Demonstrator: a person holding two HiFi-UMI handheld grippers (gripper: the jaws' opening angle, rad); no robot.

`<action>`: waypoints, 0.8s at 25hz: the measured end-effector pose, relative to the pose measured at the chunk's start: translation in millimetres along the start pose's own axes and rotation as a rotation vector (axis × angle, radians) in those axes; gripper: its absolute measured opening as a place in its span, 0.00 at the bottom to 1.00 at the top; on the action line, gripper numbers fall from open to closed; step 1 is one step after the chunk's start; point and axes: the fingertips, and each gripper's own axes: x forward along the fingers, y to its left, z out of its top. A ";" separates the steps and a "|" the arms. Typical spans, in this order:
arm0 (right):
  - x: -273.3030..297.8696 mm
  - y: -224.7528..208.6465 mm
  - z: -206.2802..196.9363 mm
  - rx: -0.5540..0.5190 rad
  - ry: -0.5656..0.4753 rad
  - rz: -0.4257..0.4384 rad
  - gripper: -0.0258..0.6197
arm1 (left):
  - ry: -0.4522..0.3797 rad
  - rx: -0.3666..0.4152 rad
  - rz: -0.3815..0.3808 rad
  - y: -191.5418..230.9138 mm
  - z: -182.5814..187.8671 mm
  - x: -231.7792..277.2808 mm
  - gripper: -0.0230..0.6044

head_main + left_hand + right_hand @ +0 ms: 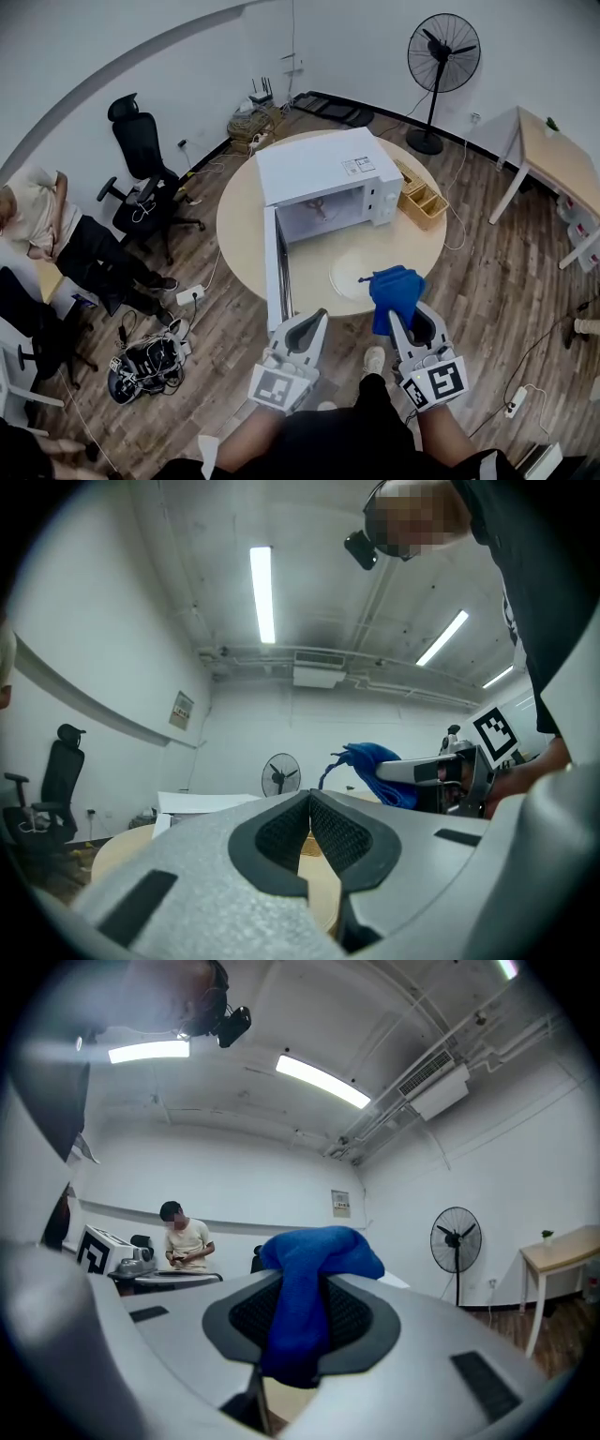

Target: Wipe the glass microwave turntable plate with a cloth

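Note:
The glass turntable plate [347, 275] lies flat on the round wooden table [244, 225], in front of the white microwave [323, 178]. A blue cloth [394, 292] hangs over the plate's right edge, and my right gripper [405, 317] is shut on it. In the right gripper view the cloth [314, 1283] bulges up between the jaws of the right gripper [300, 1335]. My left gripper [314, 319] hovers at the table's near edge, left of the plate, shut and holding nothing. In its own view, past the left gripper [309, 808], the cloth [375, 766] shows to the right.
The microwave door [274, 272] stands open toward me along the table's left front. A wooden organiser box [422, 202] sits at the table's right. A standing fan [442, 56], an office chair [141, 178], a seated person [47, 225] and a desk [562, 159] surround the table.

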 end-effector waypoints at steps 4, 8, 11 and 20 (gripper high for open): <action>20.5 -26.5 -10.6 -0.005 0.027 0.027 0.19 | 0.020 0.011 0.022 12.7 -6.6 27.8 0.05; 41.0 -55.6 -15.6 -0.004 0.048 0.049 0.19 | 0.046 0.001 0.066 24.3 -13.4 57.3 0.05; 61.4 -80.5 -17.5 -0.002 0.045 0.058 0.18 | 0.061 -0.021 0.118 35.5 -21.1 84.7 0.05; 126.8 -130.6 -13.6 -0.022 0.028 0.197 0.18 | 0.038 0.015 0.231 61.4 -18.9 162.7 0.05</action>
